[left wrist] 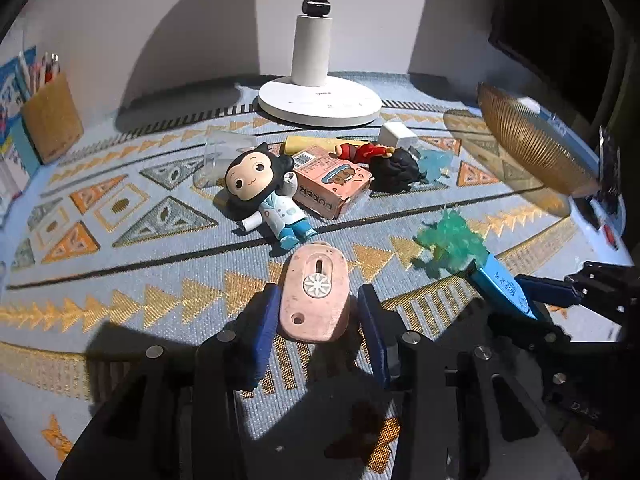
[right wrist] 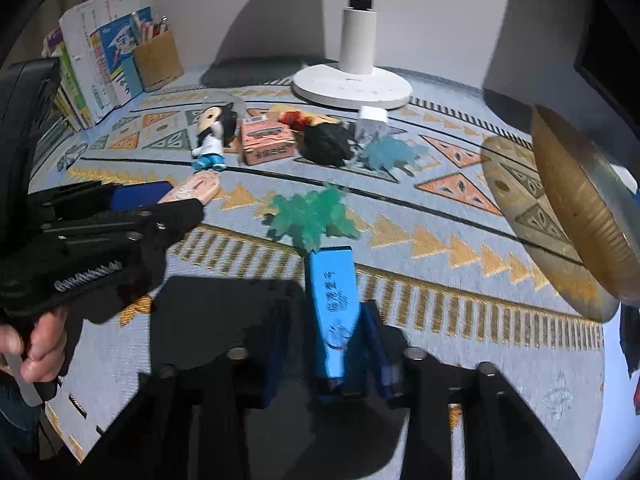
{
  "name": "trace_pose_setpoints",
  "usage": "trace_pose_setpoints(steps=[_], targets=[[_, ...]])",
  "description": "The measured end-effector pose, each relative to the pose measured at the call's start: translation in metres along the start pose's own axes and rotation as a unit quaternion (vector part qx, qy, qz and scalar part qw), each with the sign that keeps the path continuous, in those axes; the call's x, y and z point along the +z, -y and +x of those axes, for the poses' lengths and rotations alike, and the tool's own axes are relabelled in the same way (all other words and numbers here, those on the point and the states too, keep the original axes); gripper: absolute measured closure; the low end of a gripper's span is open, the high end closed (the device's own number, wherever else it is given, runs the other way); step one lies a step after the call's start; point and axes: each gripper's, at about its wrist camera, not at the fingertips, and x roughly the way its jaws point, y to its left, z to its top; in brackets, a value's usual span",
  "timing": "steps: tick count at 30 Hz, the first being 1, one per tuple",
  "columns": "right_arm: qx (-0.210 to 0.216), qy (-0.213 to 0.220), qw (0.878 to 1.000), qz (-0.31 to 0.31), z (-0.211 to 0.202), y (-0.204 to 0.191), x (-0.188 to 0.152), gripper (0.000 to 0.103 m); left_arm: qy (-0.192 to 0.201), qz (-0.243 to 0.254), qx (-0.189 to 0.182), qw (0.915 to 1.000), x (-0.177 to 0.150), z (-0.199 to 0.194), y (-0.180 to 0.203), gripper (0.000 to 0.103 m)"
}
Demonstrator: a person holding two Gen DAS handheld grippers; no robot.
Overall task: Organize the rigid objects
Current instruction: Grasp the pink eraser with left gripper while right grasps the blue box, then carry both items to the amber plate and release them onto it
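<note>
My left gripper [left wrist: 318,312] has its jaws around a pink oval cutter [left wrist: 314,292] with a white flower dial; the pads touch its sides and it seems held just above the cloth. It also shows in the right wrist view [right wrist: 192,188]. My right gripper [right wrist: 326,344] is shut on a blue stick [right wrist: 334,308] topped with a green spiky toy [right wrist: 312,216], held above the cloth. That blue stick also shows at the right of the left wrist view [left wrist: 502,286]. A doll figure [left wrist: 264,192], a pink box [left wrist: 332,184] and a black lump [left wrist: 394,170] lie beyond.
A white lamp base [left wrist: 320,100] stands at the back. A wooden pen holder [left wrist: 52,120] and books [right wrist: 100,48] are at back left. A ribbed golden dish [right wrist: 576,216] tilts at the right. A white cube [left wrist: 396,134] and a teal spiky toy [right wrist: 388,152] lie near the pile.
</note>
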Motion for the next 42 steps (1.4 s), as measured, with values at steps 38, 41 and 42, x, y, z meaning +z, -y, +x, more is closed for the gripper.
trace_pose_setpoints(steps=[38,41,42], targets=[[-0.059,0.062,0.967,0.238,-0.103,0.252,0.002,0.079,0.055,0.151,-0.197,0.9671,0.165,0.006,0.246,0.071],[-0.046,0.038,0.968,0.244,-0.089,0.258,-0.003,0.079,0.032,0.154,-0.197,0.9678,0.163,0.026,0.254,0.071],[-0.045,0.033,0.968,0.243,-0.087,0.258,-0.003,0.079,0.026,0.155,-0.196,0.9679,0.162,0.03,0.254,0.071]])
